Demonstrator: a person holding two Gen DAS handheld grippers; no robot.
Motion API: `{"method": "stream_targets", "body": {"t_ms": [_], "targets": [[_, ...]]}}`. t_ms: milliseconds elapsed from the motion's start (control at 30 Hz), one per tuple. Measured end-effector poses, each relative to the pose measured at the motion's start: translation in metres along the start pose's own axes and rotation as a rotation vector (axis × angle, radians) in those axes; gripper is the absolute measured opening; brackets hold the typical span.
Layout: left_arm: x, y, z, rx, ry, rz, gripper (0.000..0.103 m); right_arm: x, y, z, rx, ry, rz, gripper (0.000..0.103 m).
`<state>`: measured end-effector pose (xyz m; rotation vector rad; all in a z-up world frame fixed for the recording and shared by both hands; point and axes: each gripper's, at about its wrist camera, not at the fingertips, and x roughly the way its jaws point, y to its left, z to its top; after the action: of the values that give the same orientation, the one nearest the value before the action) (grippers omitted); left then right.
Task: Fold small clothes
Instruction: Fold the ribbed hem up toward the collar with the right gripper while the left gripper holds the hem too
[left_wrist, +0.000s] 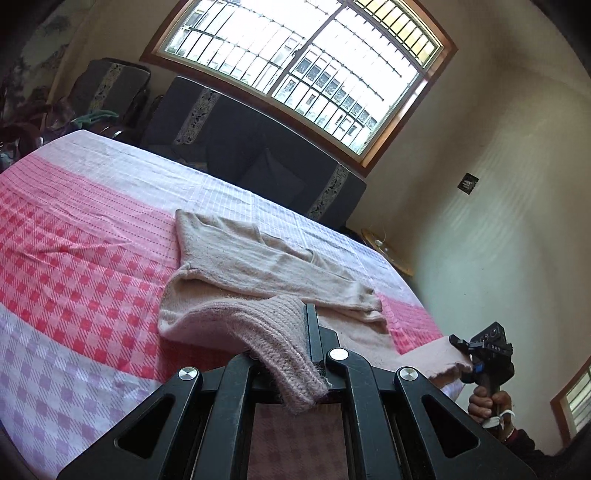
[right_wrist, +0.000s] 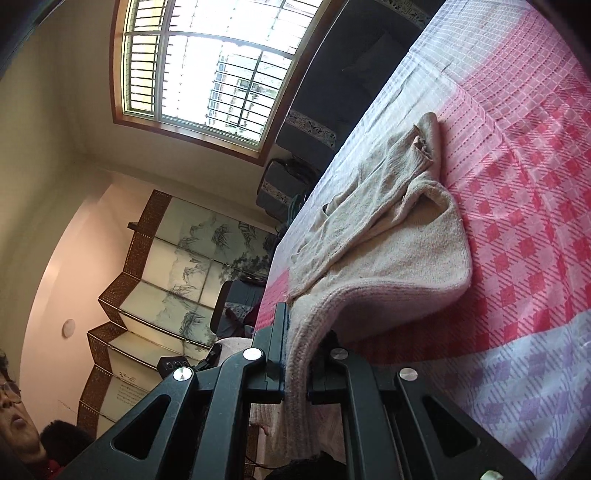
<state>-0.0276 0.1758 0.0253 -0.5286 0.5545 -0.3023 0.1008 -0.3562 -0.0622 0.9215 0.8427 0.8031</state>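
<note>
While the pink sweater (left_wrist: 258, 273) sprawls mid-frame on the checked bedsheet (left_wrist: 74, 288), we see our left gripper (left_wrist: 291, 369) pinching its ribbed hem (left_wrist: 291, 354), and our right gripper (right_wrist: 299, 365) clamping the hem too, lower centre.

A pale beige knit sweater (left_wrist: 236, 258) with a dusty pink ribbed hem (left_wrist: 280, 332) lies on a bed sheet (left_wrist: 74, 266) checked in red-pink, white and lilac; black grippers frame both views. Behind the sheet's far edge, dark navy cushions (left_wrist: 258, 147) carry floral-patterned strips; a folding screen (right_wrist: 177, 280) shows ink-wash landscape panels bordered in brown.
</note>
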Motion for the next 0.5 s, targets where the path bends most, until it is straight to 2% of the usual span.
{"method": "stream_targets", "body": {"t_ms": [233,500], "targets": [[0.037,0.009,0.033,-0.016,-0.034,0.028,0.005,0.024,-0.008,0.046,-0.011,-0.004,-0.039,0.007],[0.083,0.021,0.050,-0.011,-0.022,0.093,0.005,0.057,-0.027,0.080,0.000,0.020,-0.083,0.007]]}}
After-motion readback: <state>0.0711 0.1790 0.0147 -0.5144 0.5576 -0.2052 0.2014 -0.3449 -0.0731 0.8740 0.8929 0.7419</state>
